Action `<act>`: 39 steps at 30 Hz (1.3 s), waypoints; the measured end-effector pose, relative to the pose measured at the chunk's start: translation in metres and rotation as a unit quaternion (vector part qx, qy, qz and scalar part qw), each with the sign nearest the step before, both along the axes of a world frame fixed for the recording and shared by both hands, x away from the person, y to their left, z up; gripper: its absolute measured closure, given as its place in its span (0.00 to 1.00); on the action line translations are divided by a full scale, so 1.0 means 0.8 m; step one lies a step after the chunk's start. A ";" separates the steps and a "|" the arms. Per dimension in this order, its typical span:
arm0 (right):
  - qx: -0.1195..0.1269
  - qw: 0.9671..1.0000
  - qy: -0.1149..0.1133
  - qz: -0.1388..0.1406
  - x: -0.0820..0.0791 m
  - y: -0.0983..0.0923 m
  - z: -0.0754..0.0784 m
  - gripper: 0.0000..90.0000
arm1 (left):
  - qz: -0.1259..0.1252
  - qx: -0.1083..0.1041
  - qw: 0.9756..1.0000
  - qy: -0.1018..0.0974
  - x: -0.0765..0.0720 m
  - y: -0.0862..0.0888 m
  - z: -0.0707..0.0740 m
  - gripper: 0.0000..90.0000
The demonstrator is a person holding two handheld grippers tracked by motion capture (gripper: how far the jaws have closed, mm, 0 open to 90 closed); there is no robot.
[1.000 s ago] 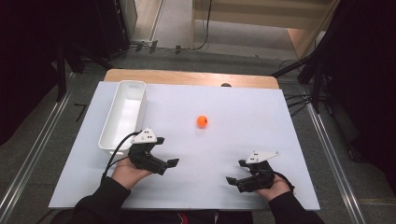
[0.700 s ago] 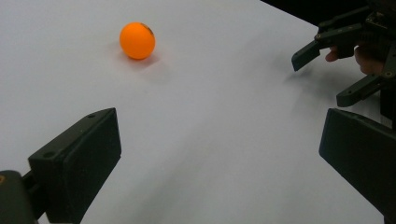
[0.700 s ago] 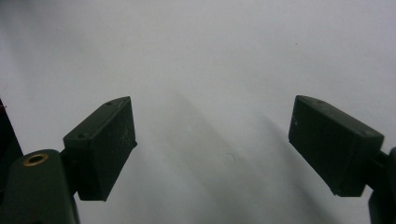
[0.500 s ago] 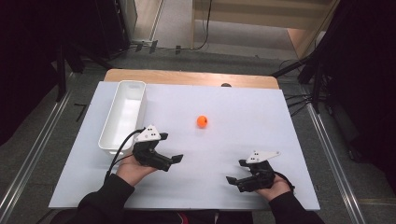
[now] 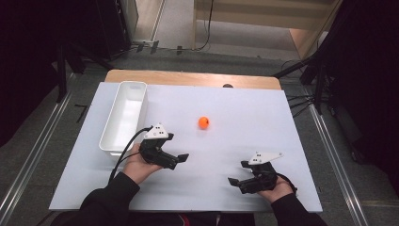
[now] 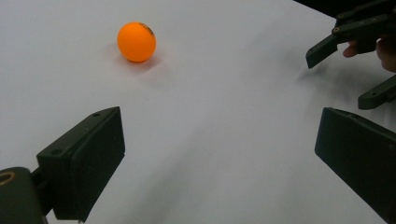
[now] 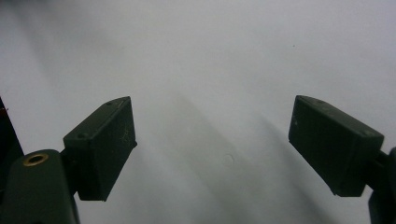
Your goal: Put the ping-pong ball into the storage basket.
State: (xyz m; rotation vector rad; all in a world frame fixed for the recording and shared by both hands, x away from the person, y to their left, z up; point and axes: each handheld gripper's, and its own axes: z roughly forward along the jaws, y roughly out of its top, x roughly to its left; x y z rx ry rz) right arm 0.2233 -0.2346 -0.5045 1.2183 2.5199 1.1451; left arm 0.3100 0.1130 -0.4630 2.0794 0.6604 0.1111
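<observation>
On white table, orange ball, dark mark unreadable

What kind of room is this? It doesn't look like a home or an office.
Probably a lab or test room set up for recording. A white table stands between dark curtains, cables run over the floor, and a person works a hand-held claw near an orange ball.

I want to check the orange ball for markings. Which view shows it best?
The left gripper view: the orange ball is close, with a dark mark on top. The high view shows it small, alone on the table.
</observation>
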 end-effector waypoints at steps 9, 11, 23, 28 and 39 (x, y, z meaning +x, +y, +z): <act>0.002 1.000 0.000 -0.002 0.000 -0.002 0.000 0.15 | -0.004 -0.008 1.000 0.009 0.009 -0.006 -0.006 0.02; 0.002 1.000 0.000 -0.002 0.001 -0.003 -0.001 0.15 | -0.005 -0.007 1.000 0.010 0.010 -0.006 -0.006 0.02; 0.000 1.000 0.000 0.001 0.000 -0.003 -0.001 0.15 | -0.006 -0.003 1.000 -0.014 0.012 -0.019 0.001 0.06; -0.001 1.000 0.003 0.002 -0.001 -0.002 -0.002 0.15 | -0.006 -0.032 0.999 -0.006 0.018 -0.022 0.001 0.06; 0.005 1.000 -0.003 -0.005 0.000 -0.005 0.000 0.15 | 0.003 -0.009 1.000 0.009 0.034 -0.030 -0.001 0.06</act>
